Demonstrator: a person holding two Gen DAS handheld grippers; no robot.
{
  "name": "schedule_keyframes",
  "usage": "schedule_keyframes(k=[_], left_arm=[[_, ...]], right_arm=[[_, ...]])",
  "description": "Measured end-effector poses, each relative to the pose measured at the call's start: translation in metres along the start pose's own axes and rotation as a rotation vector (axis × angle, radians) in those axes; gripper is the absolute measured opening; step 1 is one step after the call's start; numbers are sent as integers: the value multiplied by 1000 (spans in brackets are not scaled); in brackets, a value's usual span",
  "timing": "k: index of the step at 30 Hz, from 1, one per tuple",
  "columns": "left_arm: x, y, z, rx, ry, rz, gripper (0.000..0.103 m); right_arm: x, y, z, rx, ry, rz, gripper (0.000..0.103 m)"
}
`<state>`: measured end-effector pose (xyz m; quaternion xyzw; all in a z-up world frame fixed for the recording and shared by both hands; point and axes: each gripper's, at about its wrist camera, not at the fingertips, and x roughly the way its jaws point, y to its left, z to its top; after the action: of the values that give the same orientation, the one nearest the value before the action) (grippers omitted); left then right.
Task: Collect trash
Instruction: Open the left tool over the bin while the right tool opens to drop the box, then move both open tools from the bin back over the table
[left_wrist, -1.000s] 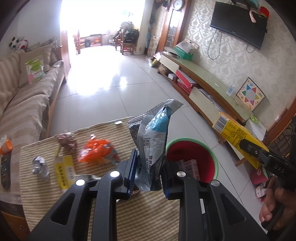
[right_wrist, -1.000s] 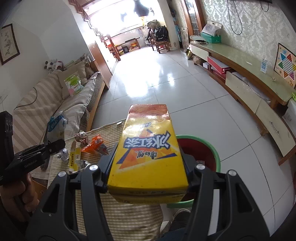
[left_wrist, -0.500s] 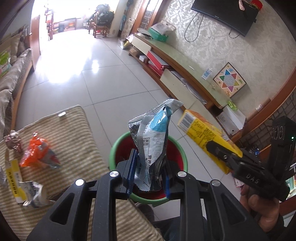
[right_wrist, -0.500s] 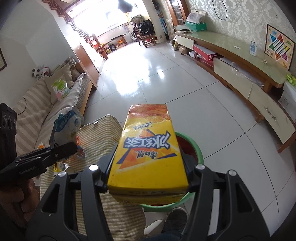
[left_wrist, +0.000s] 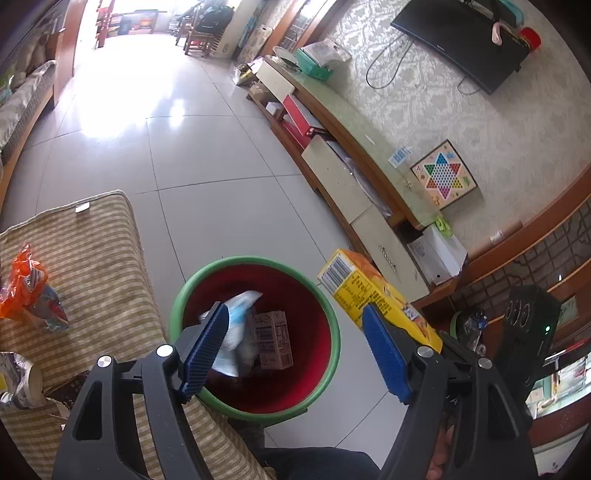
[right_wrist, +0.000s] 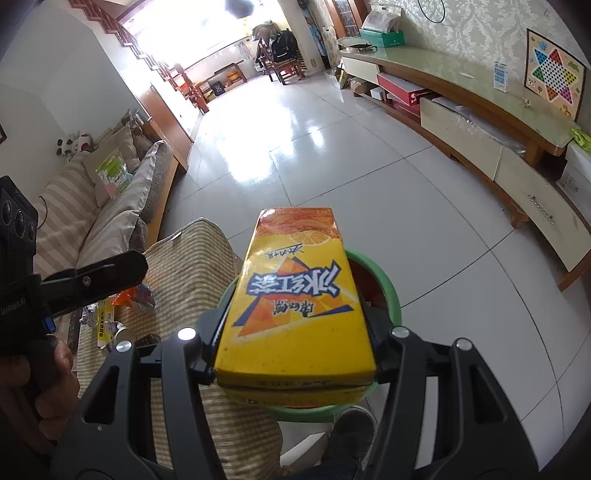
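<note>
Sitting on the tiled floor beside a striped cushion (left_wrist: 92, 266), a green-rimmed red bin (left_wrist: 334, 325) held a small brown carton (left_wrist: 275, 341) and a blurred blue-and-white snack bag (left_wrist: 236, 332) seen just past the left gripper (left_wrist: 295, 347), whose blue-padded jaws were opening with nothing gripped between them. Only the left wrist view looked into the bin and showed an orange wrapper (left_wrist: 26, 291) on the cushion. The right wrist view showed the right gripper (right_wrist: 295, 339) clamped on a yellow drink carton (right_wrist: 295, 306) above the bin's rim.
</note>
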<state>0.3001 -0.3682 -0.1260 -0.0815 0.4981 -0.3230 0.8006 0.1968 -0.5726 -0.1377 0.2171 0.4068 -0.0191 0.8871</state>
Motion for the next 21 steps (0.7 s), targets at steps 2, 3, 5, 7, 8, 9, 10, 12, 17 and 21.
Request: schedule_keyframes(k=[2, 3, 5, 7, 8, 9, 10, 12, 17, 21], left_arm=[[-5, 7, 2, -18, -18, 8, 71], [-9, 10, 3, -25, -29, 14, 72], [-16, 16, 4, -31, -50, 33, 72], [-22, 20, 5, -30, -61, 48, 72], [-26, 21, 5, -29, -67, 53, 72], [-30, 23, 6, -27, -76, 60, 72], [-34, 25, 6, -26, -82, 66, 72], [-43, 28, 5, -21, -98, 82, 72], [-69, 44, -3, -32, -126, 115, 73], [-89, 60, -11, -51, -143, 143, 75]], right_arm=[[2, 3, 0, -10, 4, 4, 56], [3, 5, 0, -17, 9, 9, 56], [7, 11, 1, -34, 19, 17, 57], [7, 16, 2, -44, 13, 15, 78], [7, 18, 2, -48, 10, 13, 86], [6, 22, 2, -53, -3, 6, 94], [4, 25, 2, -58, -14, -3, 95], [3, 28, 3, -61, -16, -2, 98], [1, 38, 2, -67, -15, -6, 98], [-4, 52, 1, -84, -21, -13, 98]])
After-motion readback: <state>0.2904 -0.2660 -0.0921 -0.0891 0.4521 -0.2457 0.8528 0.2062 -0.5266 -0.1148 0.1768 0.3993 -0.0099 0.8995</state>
